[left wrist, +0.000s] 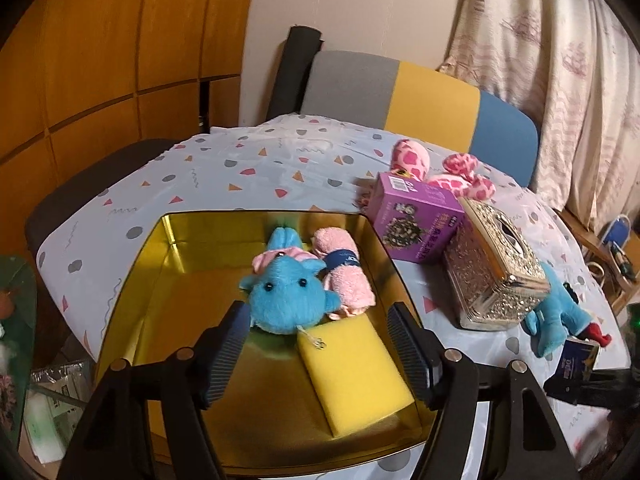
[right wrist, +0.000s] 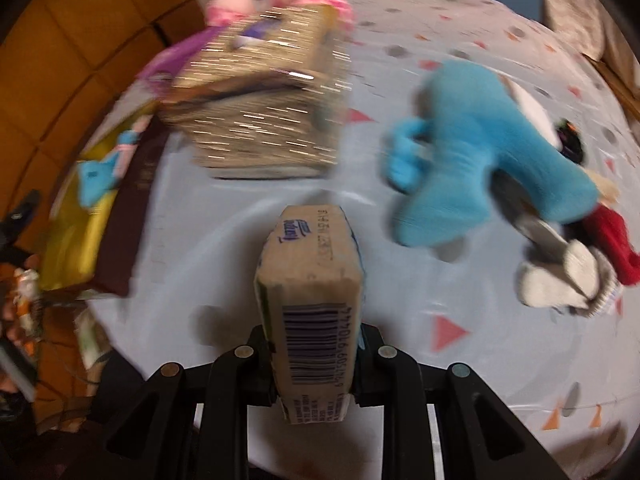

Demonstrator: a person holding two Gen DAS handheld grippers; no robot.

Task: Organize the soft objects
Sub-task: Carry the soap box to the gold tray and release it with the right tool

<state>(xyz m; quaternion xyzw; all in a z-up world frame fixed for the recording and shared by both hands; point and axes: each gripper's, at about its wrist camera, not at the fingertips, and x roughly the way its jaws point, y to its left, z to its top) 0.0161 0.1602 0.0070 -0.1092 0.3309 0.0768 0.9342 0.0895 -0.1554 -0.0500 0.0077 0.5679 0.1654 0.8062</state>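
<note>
Gold-coloured metal tray [left wrist: 132,280] on the patterned tablecloth [left wrist: 224,168] holds a fluffy blue plush toy [left wrist: 286,294], a rolled pink towel [left wrist: 344,272] and a flat yellow sponge [left wrist: 352,372] along its right side. The left gripper [left wrist: 320,356] hovers over the tray with its jaws spread wide and nothing between them. The right gripper [right wrist: 314,364] pinches a beige wrapped tissue pack [right wrist: 312,292], near a larger blue plush [right wrist: 480,152] and a glittery tissue box [right wrist: 264,120].
</note>
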